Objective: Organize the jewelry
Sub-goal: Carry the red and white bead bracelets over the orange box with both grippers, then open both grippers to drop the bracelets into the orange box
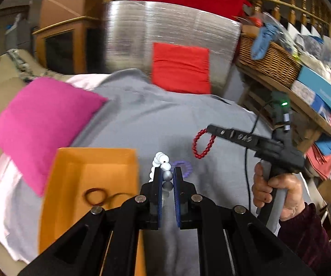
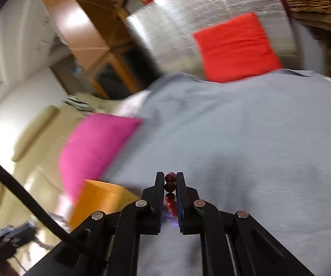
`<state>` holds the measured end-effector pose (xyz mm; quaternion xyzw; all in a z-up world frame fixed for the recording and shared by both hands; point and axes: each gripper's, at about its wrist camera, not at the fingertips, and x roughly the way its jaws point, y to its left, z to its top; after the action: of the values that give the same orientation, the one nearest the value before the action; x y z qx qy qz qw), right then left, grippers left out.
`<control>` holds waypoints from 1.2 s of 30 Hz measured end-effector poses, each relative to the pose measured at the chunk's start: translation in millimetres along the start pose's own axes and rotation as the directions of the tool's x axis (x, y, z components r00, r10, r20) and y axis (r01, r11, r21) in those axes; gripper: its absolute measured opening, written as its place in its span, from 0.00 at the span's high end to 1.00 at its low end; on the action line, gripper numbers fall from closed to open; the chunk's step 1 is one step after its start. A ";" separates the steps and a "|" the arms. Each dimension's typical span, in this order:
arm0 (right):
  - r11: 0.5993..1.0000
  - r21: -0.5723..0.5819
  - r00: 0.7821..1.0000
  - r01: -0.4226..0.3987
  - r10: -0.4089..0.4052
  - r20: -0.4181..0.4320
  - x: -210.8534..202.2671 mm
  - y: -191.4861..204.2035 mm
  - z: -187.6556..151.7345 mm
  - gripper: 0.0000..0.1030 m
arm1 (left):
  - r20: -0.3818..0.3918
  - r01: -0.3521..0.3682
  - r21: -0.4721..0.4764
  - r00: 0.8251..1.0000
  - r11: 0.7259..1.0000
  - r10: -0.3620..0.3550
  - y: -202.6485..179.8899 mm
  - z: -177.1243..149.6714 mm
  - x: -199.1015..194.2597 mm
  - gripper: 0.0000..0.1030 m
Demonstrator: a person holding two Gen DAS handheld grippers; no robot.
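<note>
- Holding two pieces at once: left gripper [image 1: 166, 176] is clenching a white bead strand [image 1: 162, 163], right gripper [image 2: 170, 185] is clenching a red bead bracelet [image 1: 201, 144]; both are up in the air above the grey sheet [image 1: 142, 124]
- Sitting just left of the left gripper is the orange box [image 1: 89, 174], w/ a thin brown band [image 1: 96, 195] lying inside; prob. where the pieces are going
- Lying on the sheet right behind the white strand is a purple ring-like piece [image 1: 185, 165], not picked up yet
- Handling, as I'm judging it: both strands are looking light, limp and swingy; beads are round, hard and glossy, so they're likely slipping between flat pads. Best hold is across the cord betw. two beads, or square on one bead, w/ the loop hanging free below
- Red loop is dangling from the very tip of the right gripper, so the grip is looking shallow & could be dropping w/ a fast swing
- Hard to make out: right wrist view is blurring badly, only three or so red beads are showing betw. the pads; lower end of the white strand is hiding behind the left pads; can't tell what the purple piece is exactly
</note>
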<state>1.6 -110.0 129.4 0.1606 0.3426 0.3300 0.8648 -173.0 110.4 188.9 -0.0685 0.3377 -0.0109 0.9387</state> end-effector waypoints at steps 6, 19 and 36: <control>0.981 -0.093 0.985 -0.171 0.172 0.002 28.4 75.2 -13.5 0.90 | -0.037 -0.110 -0.067 0.993 0.992 0.108 53.7 -19.4 -3.6 0.91; 0.965 -0.135 0.960 -0.223 0.193 -0.202 125.2 126.2 -47.7 0.90 | -0.192 -0.205 -0.121 0.965 0.971 0.180 114.3 -50.7 48.9 0.91; 0.976 -0.130 0.956 -0.177 0.139 -0.257 164.4 122.3 -52.3 0.88 | -0.307 -0.285 -0.117 0.921 0.951 0.238 131.9 -68.6 89.9 0.91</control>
<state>-1.4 94.0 73.7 0.0791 0.4072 0.4405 0.7961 -150.6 226.7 61.8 -0.0951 0.4773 0.1318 0.8636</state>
